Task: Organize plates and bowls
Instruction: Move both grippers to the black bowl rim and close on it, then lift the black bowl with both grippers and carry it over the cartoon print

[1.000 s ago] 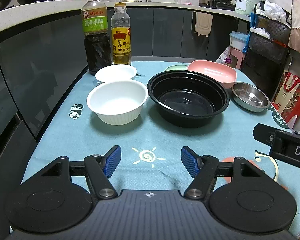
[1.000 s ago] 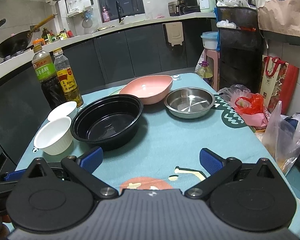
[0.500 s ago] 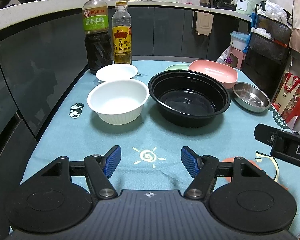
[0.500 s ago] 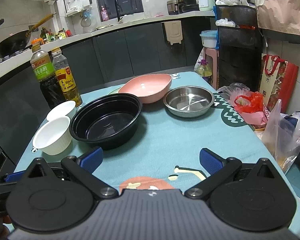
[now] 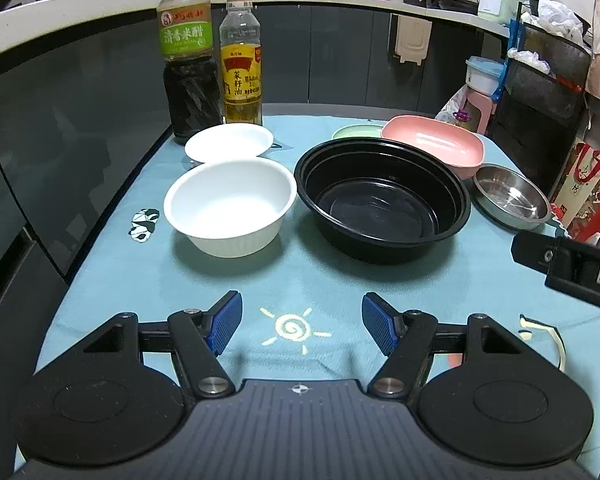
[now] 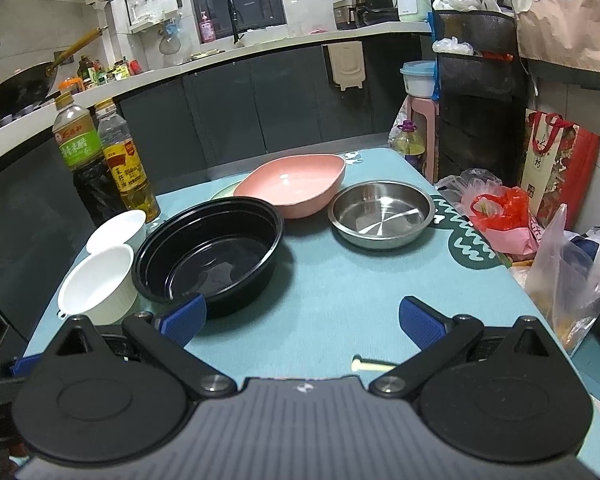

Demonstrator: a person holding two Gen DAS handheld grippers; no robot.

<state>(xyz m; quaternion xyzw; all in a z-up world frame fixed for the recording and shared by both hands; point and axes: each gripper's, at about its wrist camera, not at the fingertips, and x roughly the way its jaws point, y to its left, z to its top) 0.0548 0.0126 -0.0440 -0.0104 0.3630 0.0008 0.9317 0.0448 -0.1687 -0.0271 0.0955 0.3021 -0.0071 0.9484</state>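
Note:
On the teal tablecloth stand a white ribbed bowl (image 5: 230, 208) (image 6: 98, 280), a shallow white dish (image 5: 229, 144) (image 6: 118, 230) behind it, a large black bowl (image 5: 382, 198) (image 6: 210, 252), a pink bowl (image 5: 434, 144) (image 6: 292, 184), a steel bowl (image 5: 510, 198) (image 6: 382, 214) and a green plate (image 5: 356, 132) mostly hidden behind the black and pink bowls. My left gripper (image 5: 302, 322) is open, short of the white bowl, holding nothing. My right gripper (image 6: 302, 318) is open and empty, its left finger by the black bowl's near rim. The right gripper's body shows at the left wrist view's right edge.
Two bottles, dark vinegar (image 5: 188, 60) (image 6: 84, 164) and yellow oil (image 5: 241, 60) (image 6: 128, 164), stand at the table's far left corner. Plastic bags (image 6: 512, 212) and a red gift bag (image 6: 556, 164) crowd the right side. Dark cabinets and a counter (image 5: 80, 12) run behind and to the left.
The right gripper has moved forward and closer to the black bowl, so the dishes look larger. The left gripper has crept slightly forward. Nothing was grasped.

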